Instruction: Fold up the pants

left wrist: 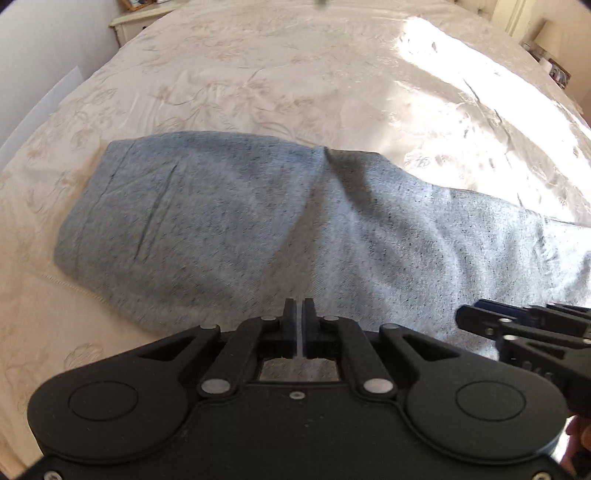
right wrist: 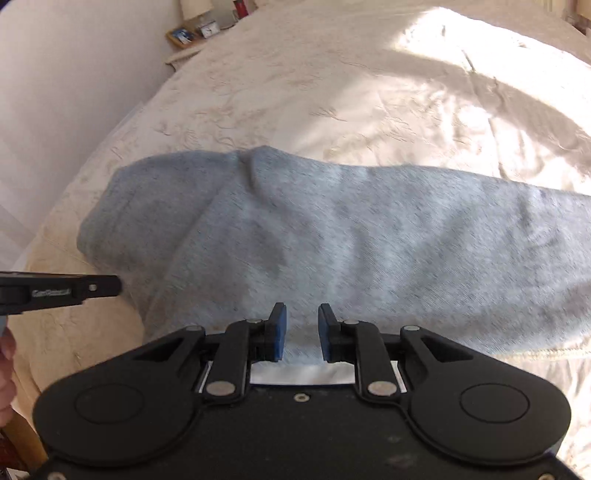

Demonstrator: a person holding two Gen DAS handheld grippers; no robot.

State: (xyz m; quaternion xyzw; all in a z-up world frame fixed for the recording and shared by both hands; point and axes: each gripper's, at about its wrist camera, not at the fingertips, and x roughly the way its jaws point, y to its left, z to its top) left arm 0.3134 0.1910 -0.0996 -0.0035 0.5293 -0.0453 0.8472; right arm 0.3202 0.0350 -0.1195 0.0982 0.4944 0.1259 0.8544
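Grey marl sweatpants [left wrist: 229,225] lie across the cream bedspread, waistband end at the left, legs running off to the right; they also fill the middle of the right wrist view [right wrist: 332,236]. My left gripper [left wrist: 299,314] is shut with nothing between its pads, just above the near edge of the pants. My right gripper [right wrist: 302,325] is open and empty, over the near edge of the pants further right. Each gripper shows in the other's view, the right gripper at the right edge [left wrist: 517,325] and the left gripper at the left edge [right wrist: 62,290].
The bedspread [left wrist: 295,74] has an embroidered floral pattern, with a bright sun patch at the far right. A nightstand [left wrist: 136,22] stands beyond the bed's far left corner, with a small clock and framed items [right wrist: 207,27]. A white wall runs along the left.
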